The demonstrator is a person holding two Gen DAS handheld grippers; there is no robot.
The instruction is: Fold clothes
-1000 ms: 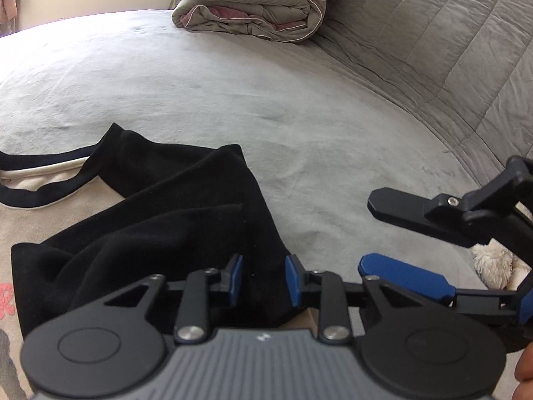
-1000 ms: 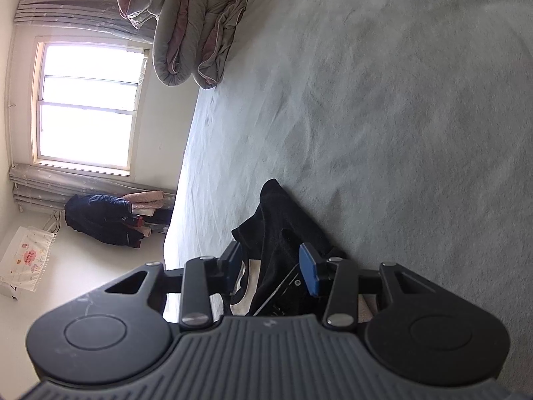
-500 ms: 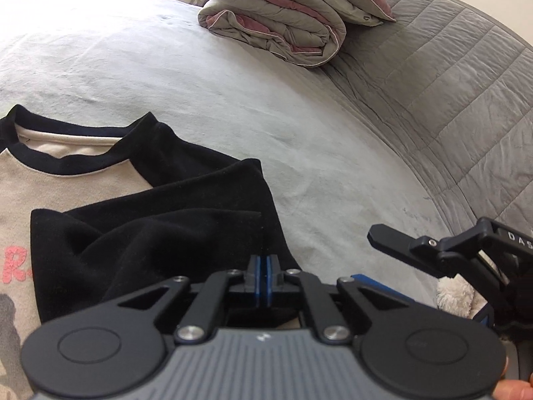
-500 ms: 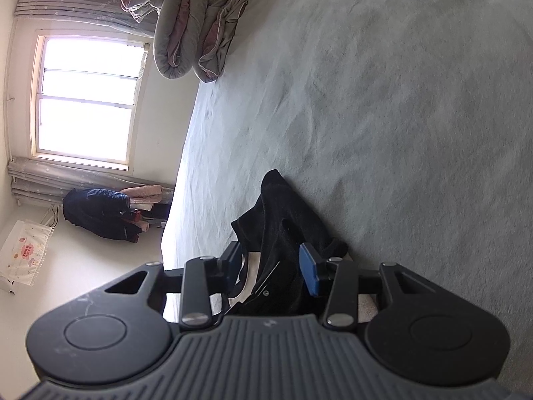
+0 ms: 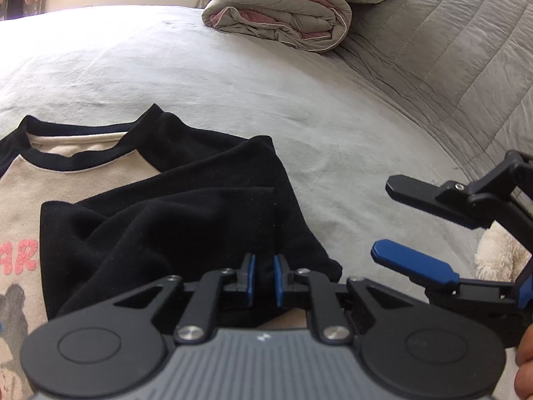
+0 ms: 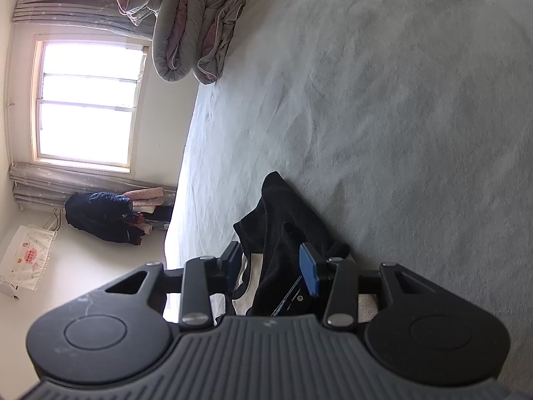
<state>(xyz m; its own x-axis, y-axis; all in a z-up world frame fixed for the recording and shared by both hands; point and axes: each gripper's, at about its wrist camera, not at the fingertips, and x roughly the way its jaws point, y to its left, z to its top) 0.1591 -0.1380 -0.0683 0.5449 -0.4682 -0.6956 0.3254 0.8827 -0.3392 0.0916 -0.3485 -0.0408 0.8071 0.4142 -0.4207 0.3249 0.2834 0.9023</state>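
Left tool (image 5: 264, 279): blue pads nearly together, pinching a fold of the black sleeve (image 5: 186, 226) between them. Jaws just finished closing onto it.

Right tool (image 5: 404, 220): jaws spread partway, nothing clamped. In the left wrist view it sits off to the right of the shirt, over bare bed, apart from the fabric. In its own view black cloth shows through the gap between its fingers, but whether the pads touch it I cannot tell.

Shirt (image 5: 76, 180): beige body, black collar and sleeves, pink print on the front. It lies flat on the grey bed (image 5: 233, 76), collar away from the left tool, right-hand sleeve folded in over the chest. The sleeve's bunched edge runs straight into the left tool's jaws.

Folded duvet (image 5: 283, 10) at the far end of the bed, well apart from the shirt.
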